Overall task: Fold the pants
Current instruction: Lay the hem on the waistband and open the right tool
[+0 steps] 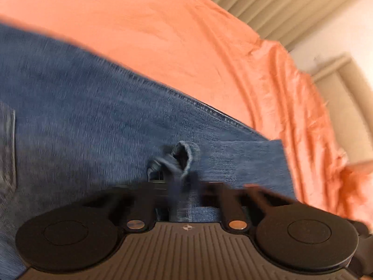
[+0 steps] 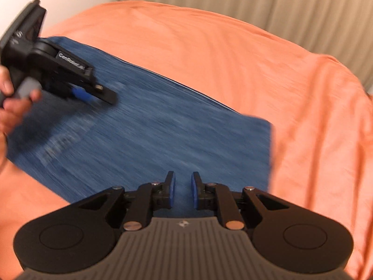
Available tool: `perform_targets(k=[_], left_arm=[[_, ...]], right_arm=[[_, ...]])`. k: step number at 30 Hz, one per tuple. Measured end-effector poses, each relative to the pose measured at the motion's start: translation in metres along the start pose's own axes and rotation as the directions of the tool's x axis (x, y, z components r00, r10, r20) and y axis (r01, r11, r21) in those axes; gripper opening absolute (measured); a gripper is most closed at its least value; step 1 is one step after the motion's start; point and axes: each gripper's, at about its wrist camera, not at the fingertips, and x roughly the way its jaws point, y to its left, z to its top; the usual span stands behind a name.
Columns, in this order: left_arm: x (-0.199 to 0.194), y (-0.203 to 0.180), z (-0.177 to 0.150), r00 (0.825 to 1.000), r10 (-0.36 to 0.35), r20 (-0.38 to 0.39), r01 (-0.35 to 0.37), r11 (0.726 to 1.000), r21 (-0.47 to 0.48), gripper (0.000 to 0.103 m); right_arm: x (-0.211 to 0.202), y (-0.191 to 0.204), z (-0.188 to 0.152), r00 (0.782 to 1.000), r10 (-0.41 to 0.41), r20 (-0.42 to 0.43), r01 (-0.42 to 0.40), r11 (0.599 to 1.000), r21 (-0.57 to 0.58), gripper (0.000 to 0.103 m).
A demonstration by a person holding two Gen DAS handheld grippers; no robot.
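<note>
While the blue jeans [image 2: 149, 135] lie spread flat on the orange bedsheet [image 2: 291, 81], the left gripper [image 1: 180, 186] is clenched on a bunched fold of denim at their near edge. Hovering above them, the right gripper [image 2: 183, 186] stands slightly parted, empty.

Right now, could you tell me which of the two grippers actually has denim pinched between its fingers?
The left gripper: a bunched fold of the jeans is caught between its jaws. The right gripper has nothing between its blue pads.
</note>
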Motion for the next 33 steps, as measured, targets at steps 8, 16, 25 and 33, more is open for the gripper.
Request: perform_targets(k=[8,16,25,33], left_arm=[[-0.061,-0.082,0.025,0.980,-0.093,0.177,0.019,0.925,0.379,0.004],[0.009,-0.038,0.030,0.980,0.192,0.046,-0.195,0.912,0.362,0.004],[0.000,-0.030,0.004,0.952,0.272,0.137,-0.304,0.879,0.366,0.046],[-0.023,-0.055,-0.033,0.980,0.191,0.062,-0.197,0.863,0.466,0.029]], right_arm=[[-0.021,-0.050,-0.024,0.994,-0.109,0.017,0.106,0.987,0.123,0.009],[-0.019,-0.062,-0.030,0.997,-0.059,0.050,0.047,0.975,0.217,0.009],[-0.030,-0.057,-0.053,0.996,-0.064,0.064,0.052,0.983,0.174,0.012],[-0.003,-0.019,-0.061,0.993,-0.108,0.053,0.107,0.994,0.015,0.032]])
